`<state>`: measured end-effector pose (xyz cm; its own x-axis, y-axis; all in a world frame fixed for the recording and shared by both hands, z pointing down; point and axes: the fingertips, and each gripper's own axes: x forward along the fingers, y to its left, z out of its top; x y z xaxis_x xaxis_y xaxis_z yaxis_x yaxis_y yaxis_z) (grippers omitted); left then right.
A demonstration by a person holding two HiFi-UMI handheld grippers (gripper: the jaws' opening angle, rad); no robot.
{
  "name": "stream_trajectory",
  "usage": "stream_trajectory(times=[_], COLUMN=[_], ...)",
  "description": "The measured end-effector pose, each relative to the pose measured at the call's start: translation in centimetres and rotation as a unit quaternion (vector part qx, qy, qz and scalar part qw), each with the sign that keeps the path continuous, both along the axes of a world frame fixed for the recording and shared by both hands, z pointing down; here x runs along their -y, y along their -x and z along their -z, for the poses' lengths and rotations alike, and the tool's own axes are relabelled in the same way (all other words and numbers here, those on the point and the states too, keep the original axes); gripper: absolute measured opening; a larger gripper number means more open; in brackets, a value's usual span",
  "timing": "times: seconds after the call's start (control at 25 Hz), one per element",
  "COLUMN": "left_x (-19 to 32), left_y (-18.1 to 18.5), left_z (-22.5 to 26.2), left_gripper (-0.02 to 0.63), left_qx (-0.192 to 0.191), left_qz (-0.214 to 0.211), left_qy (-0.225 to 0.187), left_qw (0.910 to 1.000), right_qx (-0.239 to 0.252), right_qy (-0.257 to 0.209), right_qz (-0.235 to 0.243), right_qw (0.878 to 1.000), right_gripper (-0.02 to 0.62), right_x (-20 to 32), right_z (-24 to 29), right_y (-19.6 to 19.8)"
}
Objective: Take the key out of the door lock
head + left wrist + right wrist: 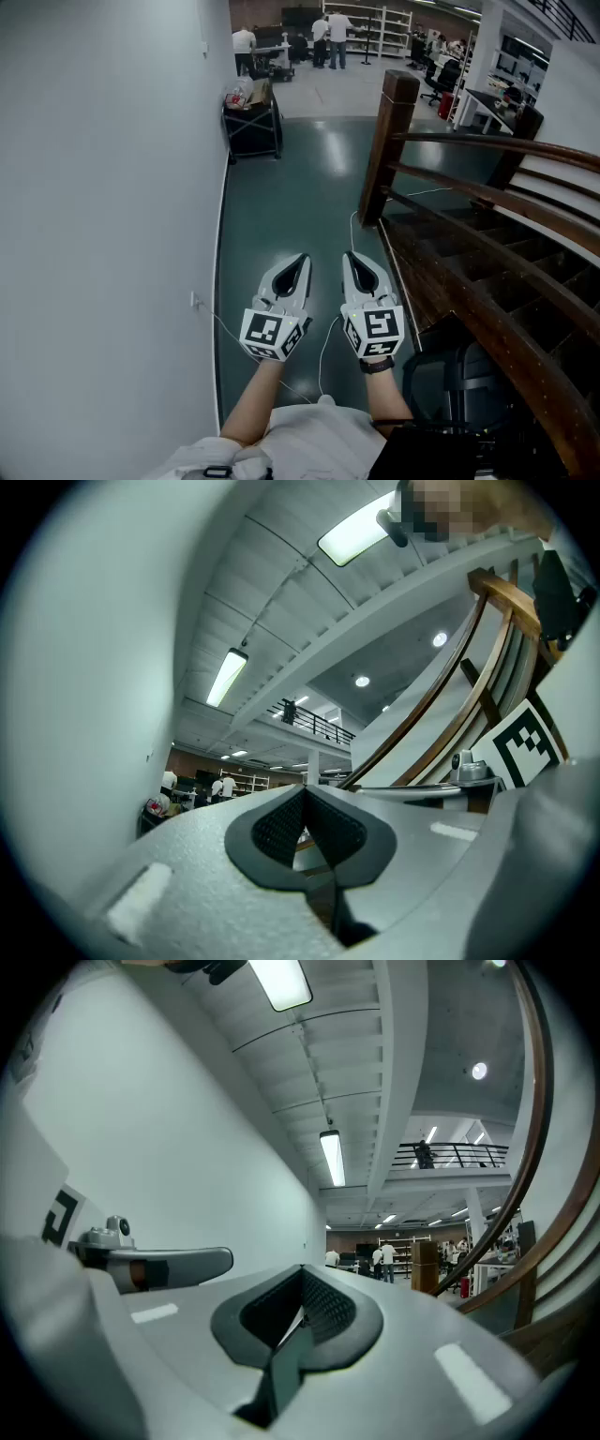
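No key, lock or door shows in any view. In the head view my left gripper (298, 260) and right gripper (352, 257) are held side by side over the dark green floor, both pointing down a corridor. Each is shut with nothing between its jaws. The left gripper (305, 799) shows its black pads pressed together in its own view, with the right gripper's body at the right edge. The right gripper (302, 1279) likewise has its pads closed, with the left gripper's body to its left.
A plain white wall (103, 187) runs along the left. A wooden stair railing (487, 234) with a thick post (389, 141) stands at the right. A black cart (251, 117) with bags sits ahead by the wall. Several people stand far off near shelves (333, 33). A white cable (323, 352) lies on the floor.
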<state>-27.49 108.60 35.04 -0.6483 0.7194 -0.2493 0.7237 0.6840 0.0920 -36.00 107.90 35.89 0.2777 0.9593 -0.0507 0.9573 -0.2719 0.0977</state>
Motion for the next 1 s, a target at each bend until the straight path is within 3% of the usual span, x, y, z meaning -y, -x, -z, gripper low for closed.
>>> stream_trajectory(times=[0.2,0.32,0.48,0.6,0.84,1.0], left_x=[1.1,1.6,2.2,2.4,5.2,8.3], left_y=[0.8,-0.2,-3.9,-7.7,-18.7,-26.7], left_z=[-1.9,-4.1,-6.6,-6.9,-5.5,-5.7], left_gripper=[0.002,0.002,0.000,0.000,0.000,0.000], left_qx=[-0.027,-0.062,-0.109,-0.114,-0.115,-0.113], left_qz=[0.024,0.044,0.076,0.101,0.190,0.268], left_qy=[-0.011,-0.029,-0.063,-0.084,-0.075,-0.066], left_qw=[0.9993,0.9967,0.9891,0.9848,0.9721,0.9544], right_qx=[0.011,-0.006,-0.002,-0.003,0.023,0.001], right_qy=[-0.019,-0.057,-0.123,-0.134,-0.119,-0.087], right_qz=[0.015,0.030,0.063,0.061,0.133,0.251], right_qw=[1.000,0.998,0.990,0.989,0.984,0.964], right_gripper=[0.002,0.002,0.002,0.002,0.002,0.003], right_x=[0.7,0.3,-0.2,-0.7,0.4,3.1], right_z=[-1.9,-4.6,-7.6,-7.7,-5.9,-5.4], right_y=[0.6,-0.1,-3.5,-6.3,-17.4,-27.7])
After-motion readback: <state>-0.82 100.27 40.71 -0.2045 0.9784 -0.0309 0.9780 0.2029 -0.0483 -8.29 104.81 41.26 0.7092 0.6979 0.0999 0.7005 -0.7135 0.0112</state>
